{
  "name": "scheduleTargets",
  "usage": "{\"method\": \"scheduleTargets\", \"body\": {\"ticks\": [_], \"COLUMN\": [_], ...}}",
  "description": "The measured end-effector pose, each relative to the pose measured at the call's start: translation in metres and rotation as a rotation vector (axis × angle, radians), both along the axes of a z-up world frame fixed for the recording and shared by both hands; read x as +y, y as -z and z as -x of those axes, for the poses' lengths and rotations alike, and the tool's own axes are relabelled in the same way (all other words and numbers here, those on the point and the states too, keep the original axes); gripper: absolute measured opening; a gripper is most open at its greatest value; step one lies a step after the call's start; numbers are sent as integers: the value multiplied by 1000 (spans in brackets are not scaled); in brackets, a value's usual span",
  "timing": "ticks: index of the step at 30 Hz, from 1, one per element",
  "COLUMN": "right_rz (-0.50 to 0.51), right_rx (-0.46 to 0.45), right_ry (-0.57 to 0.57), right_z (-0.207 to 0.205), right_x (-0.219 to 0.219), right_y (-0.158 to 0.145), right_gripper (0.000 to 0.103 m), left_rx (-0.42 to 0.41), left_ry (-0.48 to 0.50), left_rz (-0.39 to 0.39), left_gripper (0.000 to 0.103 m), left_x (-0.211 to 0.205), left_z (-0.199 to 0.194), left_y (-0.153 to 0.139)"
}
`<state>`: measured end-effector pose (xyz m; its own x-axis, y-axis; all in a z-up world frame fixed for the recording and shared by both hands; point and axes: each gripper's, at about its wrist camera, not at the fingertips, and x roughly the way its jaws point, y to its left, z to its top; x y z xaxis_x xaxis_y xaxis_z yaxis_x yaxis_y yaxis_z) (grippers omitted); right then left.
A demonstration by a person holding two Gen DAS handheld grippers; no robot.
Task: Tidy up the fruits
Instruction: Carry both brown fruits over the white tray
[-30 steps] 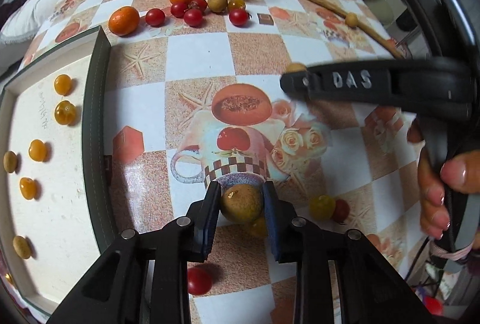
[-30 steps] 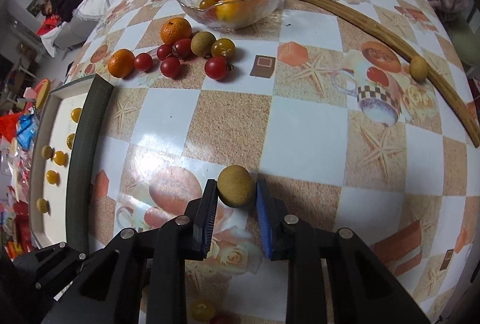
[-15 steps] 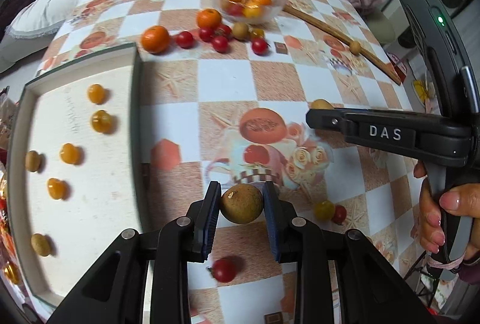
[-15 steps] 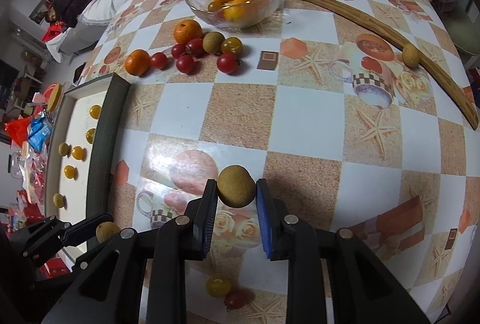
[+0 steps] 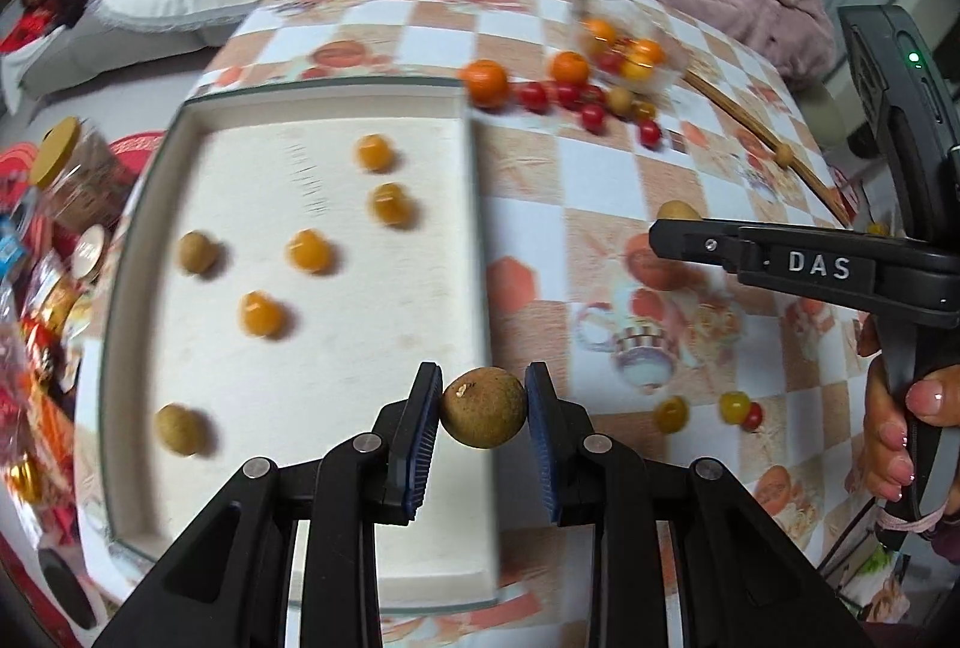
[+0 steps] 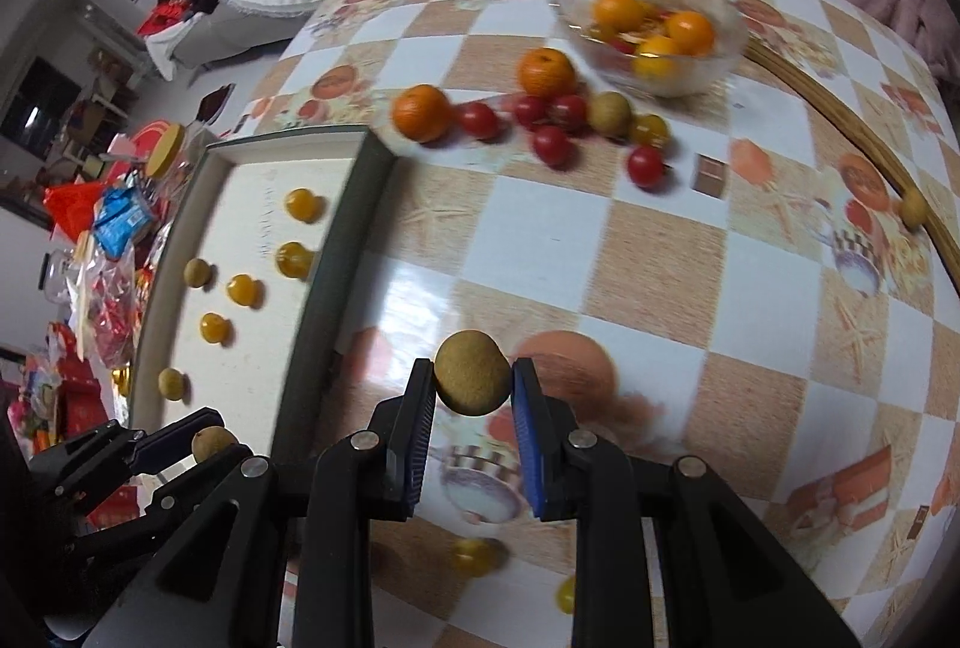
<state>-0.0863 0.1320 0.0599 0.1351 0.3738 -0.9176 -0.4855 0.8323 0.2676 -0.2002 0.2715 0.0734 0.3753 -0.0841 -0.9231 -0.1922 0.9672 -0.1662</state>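
Observation:
My left gripper is shut on a brown longan, held above the right rim of the white tray. The tray holds several yellow fruits and two brown longans. My right gripper is shut on another brown longan over the checked tablecloth, right of the tray. In the right wrist view the left gripper with its longan shows at the lower left. The right gripper crosses the left wrist view at right, a hand on its handle.
A glass bowl of oranges stands at the table's far side, with two oranges, red tomatoes and a longan beside it. A wooden stick lies at right. Loose small tomatoes lie near the front. Packets and jars clutter the left.
Both grippers have risen and swung left toward the tray, each keeping its longan. The left gripper now hangs over the tray's right rim instead of the tablecloth.

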Motion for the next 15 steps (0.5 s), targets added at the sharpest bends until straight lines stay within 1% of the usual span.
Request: {"method": "scheduleTargets", "body": {"ticks": [7, 15], "right_rz": [-11, -11], "right_rx": [-1, 7], "right_ry": [-103, -204], "right_z": [16, 33], "right_x": [50, 99], "right_y": [-5, -3], "right_gripper": [28, 28], "left_rx": [12, 48], "left_ry": [-102, -180], "left_rz": [-16, -21], "left_gripper": [30, 30], "left_x": [39, 70], "left_z": [24, 46], "left_y": [8, 25]}}
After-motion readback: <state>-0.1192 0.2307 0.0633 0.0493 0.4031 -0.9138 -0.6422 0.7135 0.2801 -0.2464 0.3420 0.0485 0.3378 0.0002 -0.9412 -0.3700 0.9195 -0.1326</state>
